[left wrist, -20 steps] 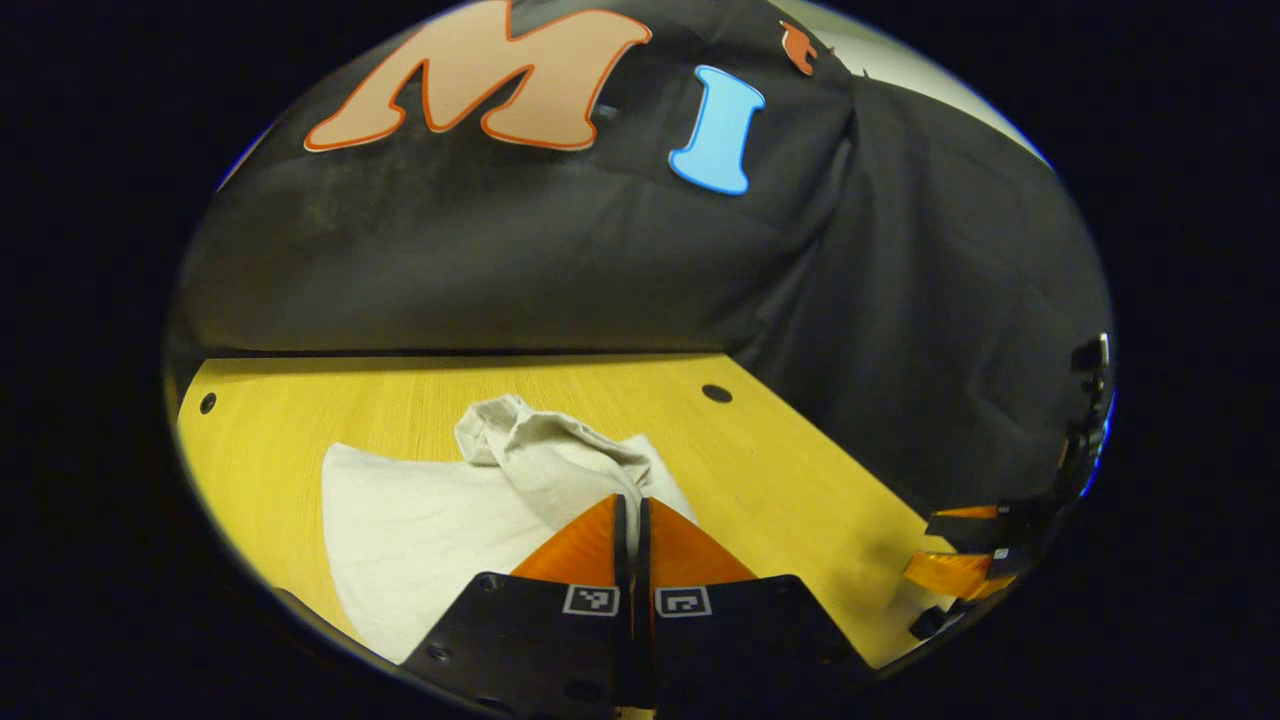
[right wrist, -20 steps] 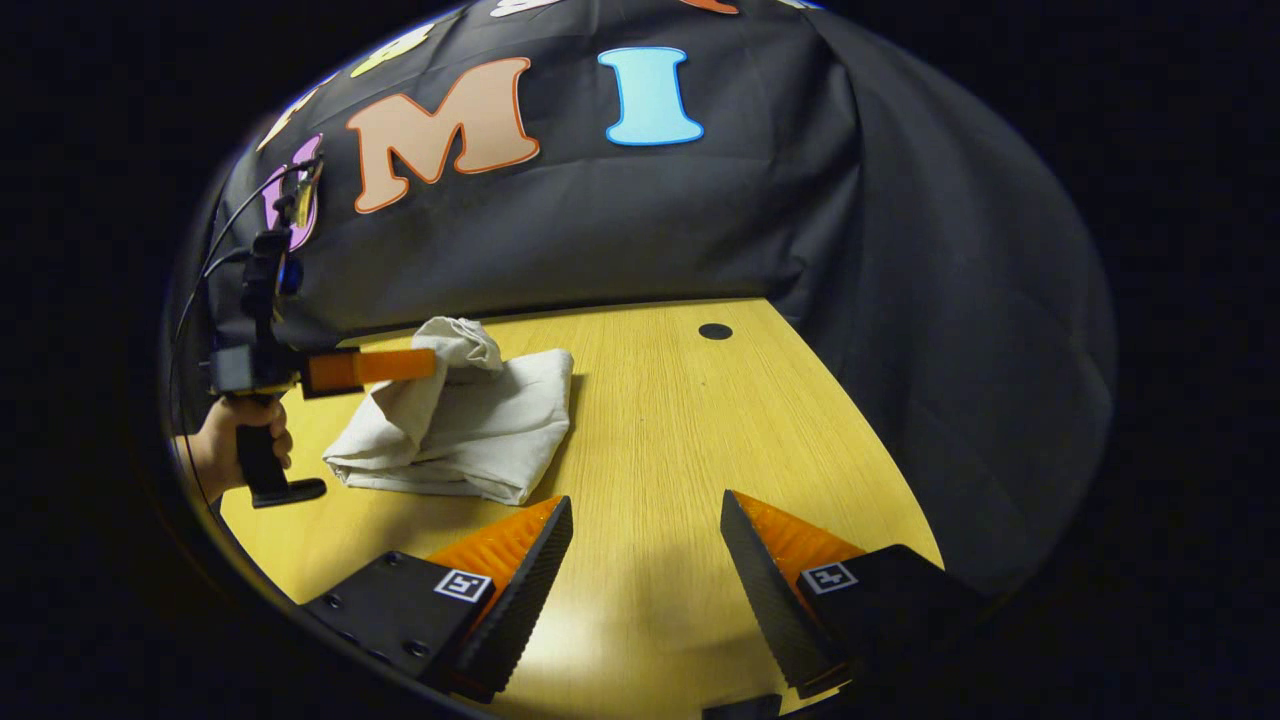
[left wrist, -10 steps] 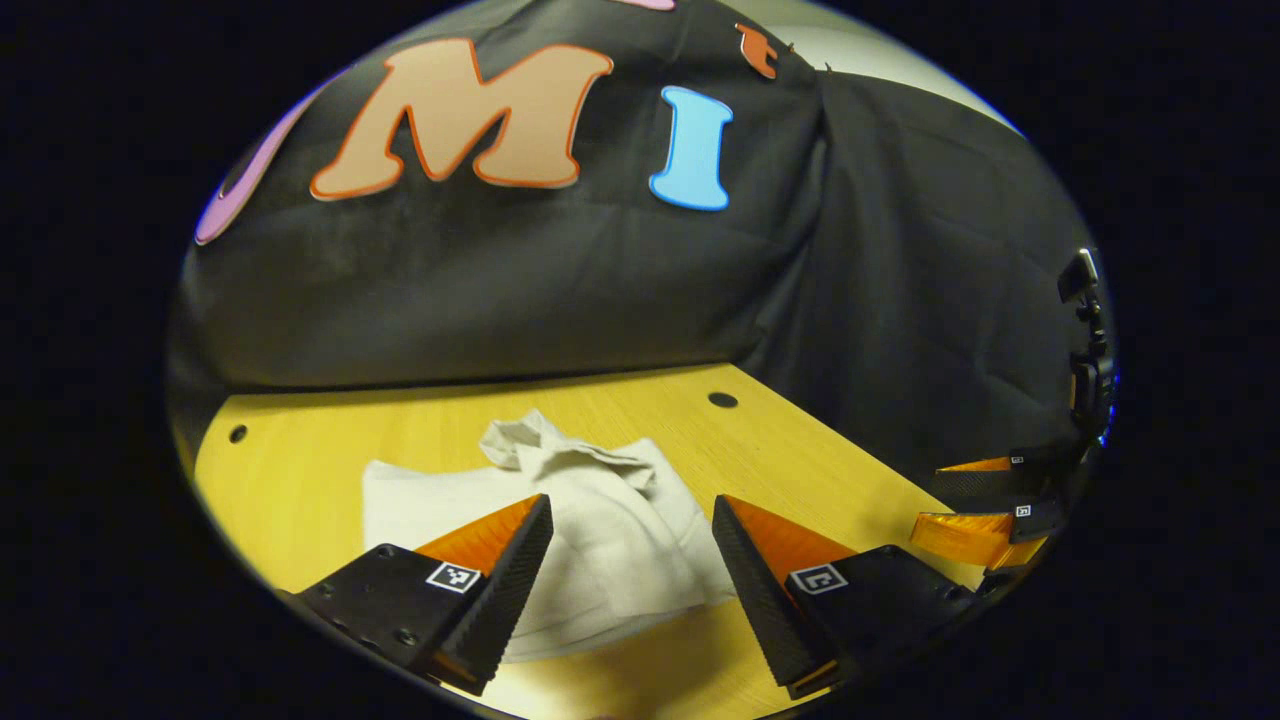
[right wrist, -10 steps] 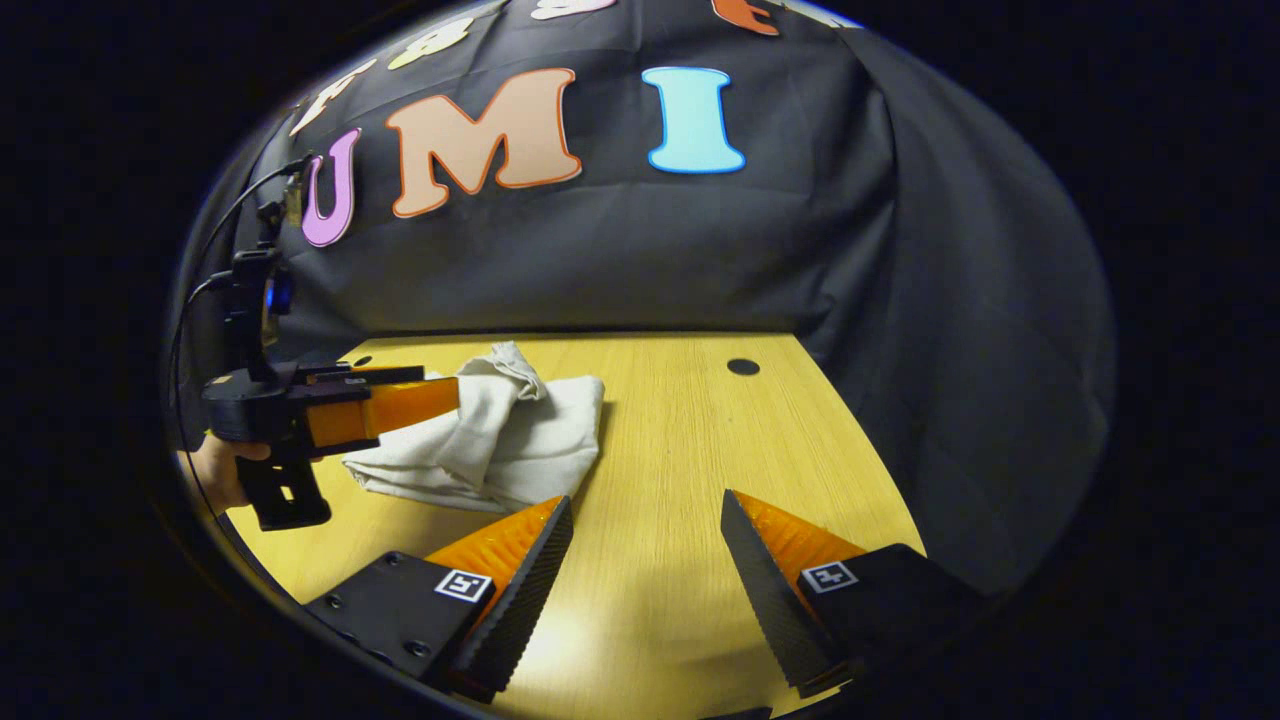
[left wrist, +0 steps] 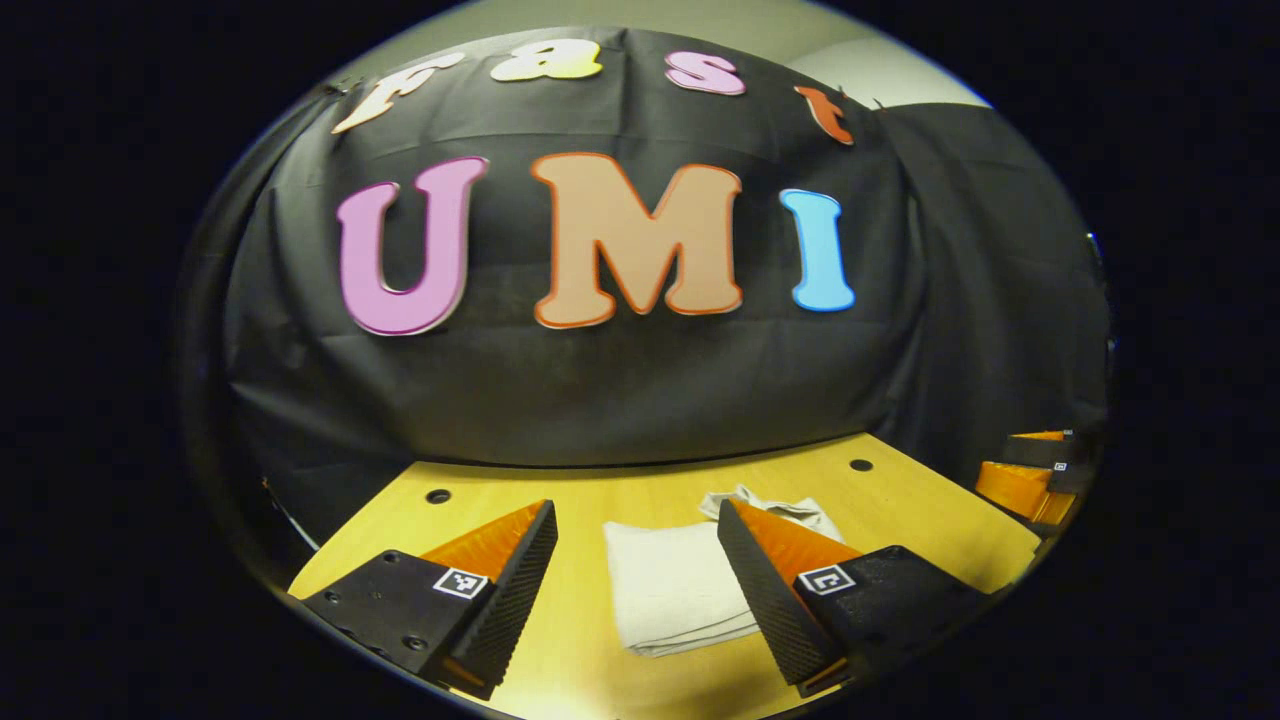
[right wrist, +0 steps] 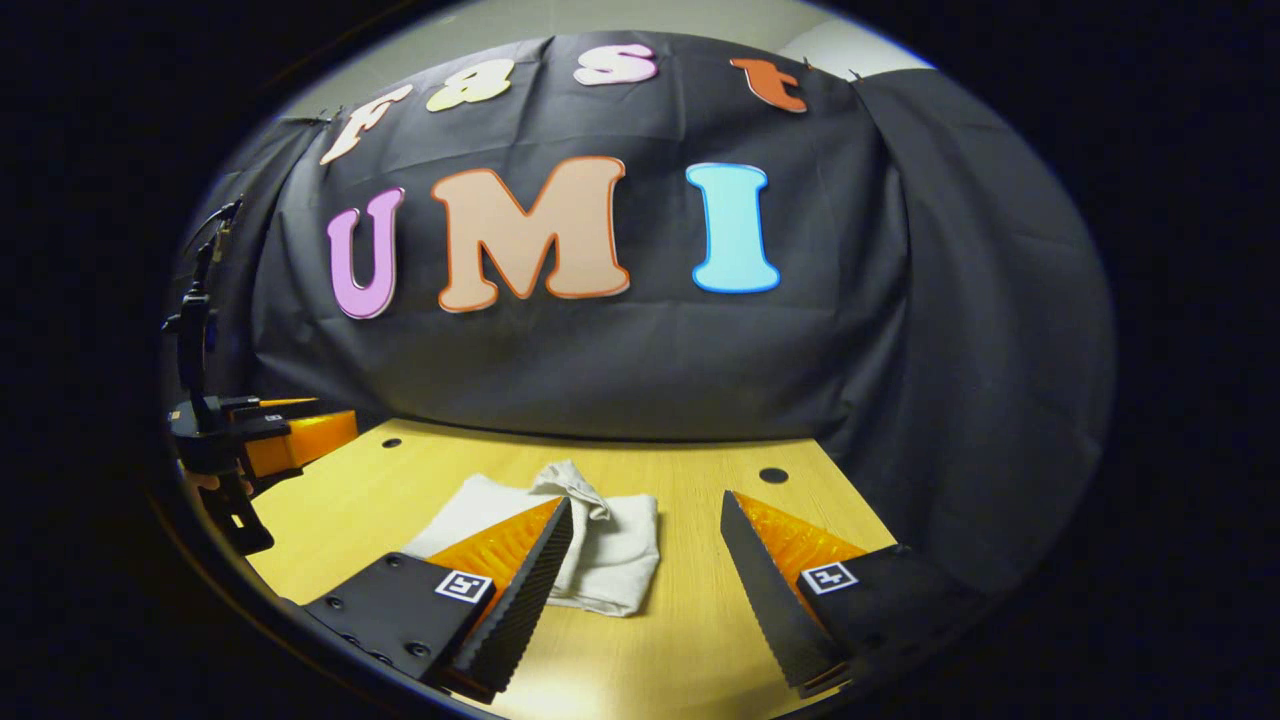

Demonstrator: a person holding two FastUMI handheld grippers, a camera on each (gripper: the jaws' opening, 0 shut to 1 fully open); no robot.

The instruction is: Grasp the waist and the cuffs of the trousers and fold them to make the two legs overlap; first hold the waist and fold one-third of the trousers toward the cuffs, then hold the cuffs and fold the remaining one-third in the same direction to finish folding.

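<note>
Trousers (left wrist: 672, 585) lie as a compact folded bundle on the yellow wooden table (left wrist: 590, 500), one bunched end poking up at the far side. Left gripper (left wrist: 637, 540) hangs above them with fingers spread, grasping nothing. Right gripper (right wrist: 647, 530) likewise gapes empty, off to the side. Both look clear of the cloth, so folding appears finished, bundle left resting.

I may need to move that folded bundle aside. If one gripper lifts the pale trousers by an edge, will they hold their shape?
Probably not. The trousers look like soft cloth in loose layers, and a crumpled flap stands up on top, so the fold would likely sag open. They seem light. On the smooth wooden table, a push would likely slide or bunch them.
</note>
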